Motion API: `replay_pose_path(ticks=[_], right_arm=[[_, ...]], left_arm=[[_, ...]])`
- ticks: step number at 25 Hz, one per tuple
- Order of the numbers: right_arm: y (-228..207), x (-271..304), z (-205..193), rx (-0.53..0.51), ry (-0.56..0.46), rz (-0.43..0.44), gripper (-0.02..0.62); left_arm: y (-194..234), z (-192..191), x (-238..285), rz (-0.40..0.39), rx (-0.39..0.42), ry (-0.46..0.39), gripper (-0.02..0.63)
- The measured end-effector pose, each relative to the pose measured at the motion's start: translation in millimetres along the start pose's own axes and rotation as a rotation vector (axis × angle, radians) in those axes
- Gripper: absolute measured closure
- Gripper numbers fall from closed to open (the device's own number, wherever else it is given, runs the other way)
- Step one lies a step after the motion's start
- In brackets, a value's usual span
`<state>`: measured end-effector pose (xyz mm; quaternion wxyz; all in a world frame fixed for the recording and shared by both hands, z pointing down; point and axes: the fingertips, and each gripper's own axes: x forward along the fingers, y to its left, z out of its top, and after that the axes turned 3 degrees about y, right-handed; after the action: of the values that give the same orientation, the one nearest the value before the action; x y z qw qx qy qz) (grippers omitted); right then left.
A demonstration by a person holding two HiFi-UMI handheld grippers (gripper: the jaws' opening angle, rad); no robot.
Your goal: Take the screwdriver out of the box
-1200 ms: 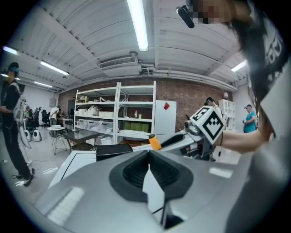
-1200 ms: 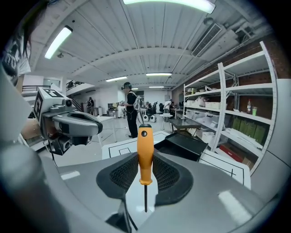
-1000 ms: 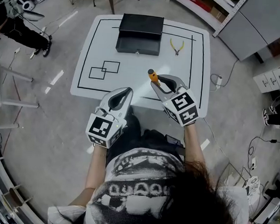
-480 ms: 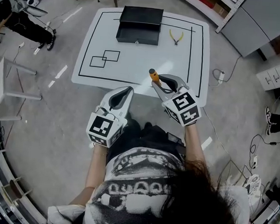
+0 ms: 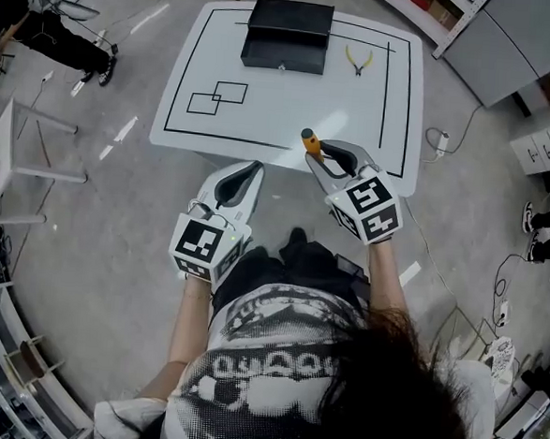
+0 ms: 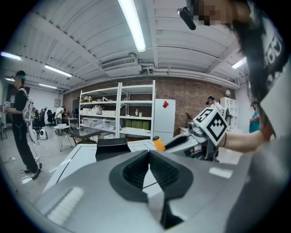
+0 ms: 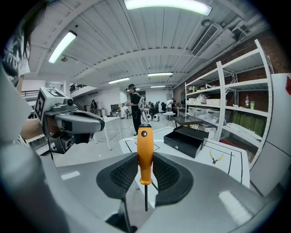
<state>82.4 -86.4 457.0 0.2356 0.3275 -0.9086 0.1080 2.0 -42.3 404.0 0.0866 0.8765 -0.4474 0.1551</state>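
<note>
My right gripper (image 5: 315, 151) is shut on the screwdriver (image 5: 306, 141). Its orange handle (image 7: 145, 152) stands upright between the pads, with the thin shaft pointing down behind them. The gripper hangs over the near edge of the white table (image 5: 263, 119). The black box (image 5: 288, 35) sits open at the table's far side, also seen in the right gripper view (image 7: 191, 138). My left gripper (image 5: 243, 177) is shut on nothing, to the left, over the floor just off the table's near edge. In the left gripper view its pads (image 6: 136, 170) meet at the tips.
Yellow-handled pliers (image 5: 358, 60) lie right of the box. Two overlapping squares (image 5: 218, 97) are drawn on the table's left. A small white table (image 5: 7, 162) stands on the left, and a person in black (image 5: 53, 39) at the far left. Shelving and a cabinet (image 5: 543, 148) line the right.
Both grippers have drawn back from the box toward the person, the right one still carrying the screwdriver. The table now sits farther up in the head view.
</note>
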Motion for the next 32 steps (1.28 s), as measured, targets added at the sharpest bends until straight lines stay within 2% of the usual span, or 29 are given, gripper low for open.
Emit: replay_pose_path(ticks=[16,32], right_arm=[[96,-19,-17,0.081,0.016,-0.063,0.494],[155,-30,-11,0.062,-0.007,-0.112,0.494]], left_arm=[[4,-33,-92,-0.036,-0.009,-0.015,0.606],[2,-47,-151,-0.069,0.010,-0.066,0.606]])
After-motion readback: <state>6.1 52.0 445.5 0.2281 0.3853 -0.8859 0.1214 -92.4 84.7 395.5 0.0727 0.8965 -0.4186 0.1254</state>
